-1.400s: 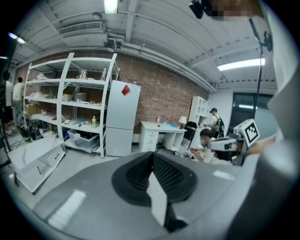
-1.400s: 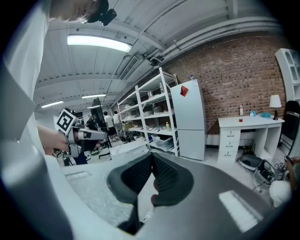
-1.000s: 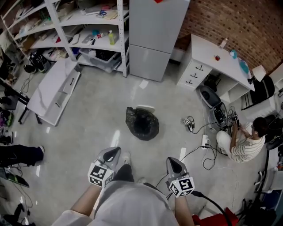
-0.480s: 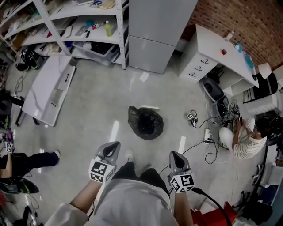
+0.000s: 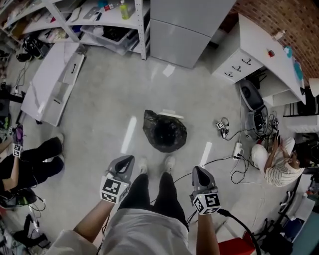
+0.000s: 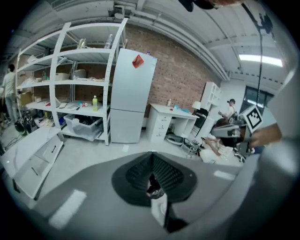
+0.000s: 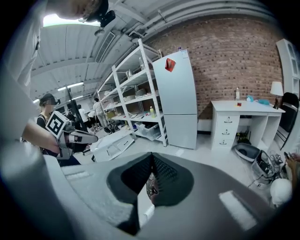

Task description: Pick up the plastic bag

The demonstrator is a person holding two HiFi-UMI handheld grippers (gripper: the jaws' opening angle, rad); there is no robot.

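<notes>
A black plastic bag (image 5: 165,131) with its mouth open stands on the pale floor in the head view, straight ahead of the person's feet. My left gripper (image 5: 128,160) hangs below and left of the bag, shut and empty. My right gripper (image 5: 197,171) hangs below and right of it, also shut with nothing held. In the left gripper view a sliver of the bag (image 6: 153,186) shows past the closed jaws. A dark glimpse of the bag (image 7: 151,187) shows the same way in the right gripper view.
A grey fridge (image 5: 187,25) and white shelving (image 5: 87,15) stand at the back, a white desk (image 5: 266,57) at the right. A white cabinet (image 5: 52,84) lies on the floor at left. Cables (image 5: 234,149) and a seated person (image 5: 276,167) are right; another person's legs (image 5: 30,159) are left.
The view has moved forward and down: the bag sits nearer to both grippers. Both grippers stay shut. The person's feet now show below the bag.
</notes>
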